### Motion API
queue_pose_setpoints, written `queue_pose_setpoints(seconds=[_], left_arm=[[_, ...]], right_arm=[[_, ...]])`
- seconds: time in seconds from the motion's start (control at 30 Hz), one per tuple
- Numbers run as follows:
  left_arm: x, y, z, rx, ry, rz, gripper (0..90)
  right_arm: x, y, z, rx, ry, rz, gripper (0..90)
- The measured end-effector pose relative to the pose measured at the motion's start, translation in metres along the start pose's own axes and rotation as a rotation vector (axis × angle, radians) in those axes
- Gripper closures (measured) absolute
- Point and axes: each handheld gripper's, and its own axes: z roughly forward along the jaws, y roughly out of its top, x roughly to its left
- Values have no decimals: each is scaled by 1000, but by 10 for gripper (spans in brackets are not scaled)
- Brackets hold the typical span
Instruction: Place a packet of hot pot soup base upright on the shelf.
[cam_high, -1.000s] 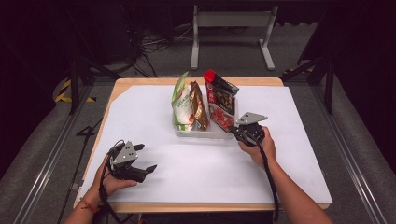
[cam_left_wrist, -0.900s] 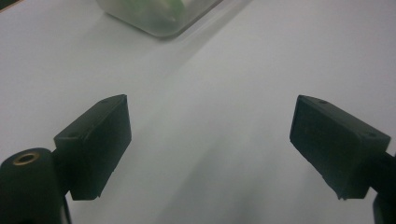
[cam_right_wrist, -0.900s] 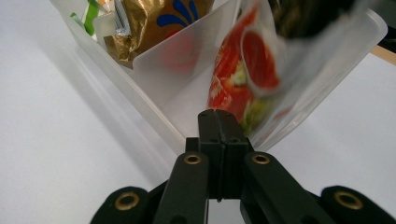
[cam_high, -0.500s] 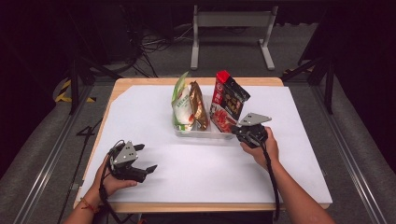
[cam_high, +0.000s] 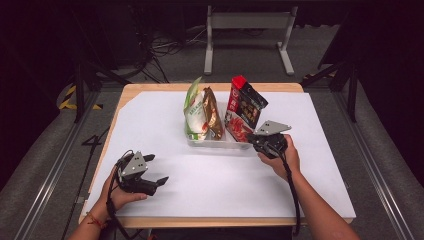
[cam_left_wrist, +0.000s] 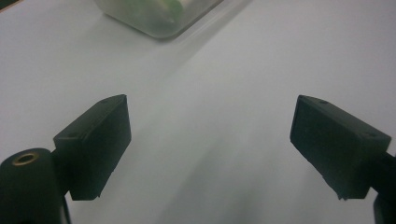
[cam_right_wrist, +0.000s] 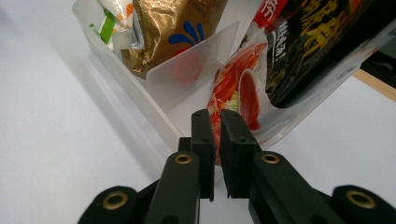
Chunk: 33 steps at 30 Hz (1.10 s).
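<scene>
We see a wooden table under a smooth white sheet, bare toward six o'clock. At centre stands a clear plastic bin, thin-walled with a divider, holding three crinkled pouches: green-white, gold foil, and a glossy red-black pouch leaning toward two o'clock. At four o'clock of the bin, the right gripper has just begun parting its jaws; a narrow slit shows between them at the red-black pouch's lower edge, pads not pressing. At eight o'clock, the left gripper rests spread wide over bare sheet, holding nothing.
</scene>
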Motion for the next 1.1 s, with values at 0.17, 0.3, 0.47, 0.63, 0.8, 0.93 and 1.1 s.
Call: queue_pose_setpoints(seconds=[0.17,0.3,0.47,0.63,0.8,0.93,1.1], left_arm=[[0,0,1,3,-2,-1,132],[0,0,1,6,-3,3,132],[0,-1,2,13,-1,3,132],[-1,-1,2,15,-4,4,132],[-1,-1,2,16,-3,5,132],[-1,-1,3,19,-5,7,132],[-1,-1,3,19,-6,7,132]], right_arm=[[1,2,-2,-3,4,-26,812],[0,1,-5,-1,6,-31,782],[-2,-2,-13,-1,-3,-35,739],[-4,-5,-21,-17,-8,-33,694],[-4,-7,-26,-22,-4,-42,656],[-3,-11,-29,-23,1,-48,651],[-2,-15,-33,-27,-10,-58,592]])
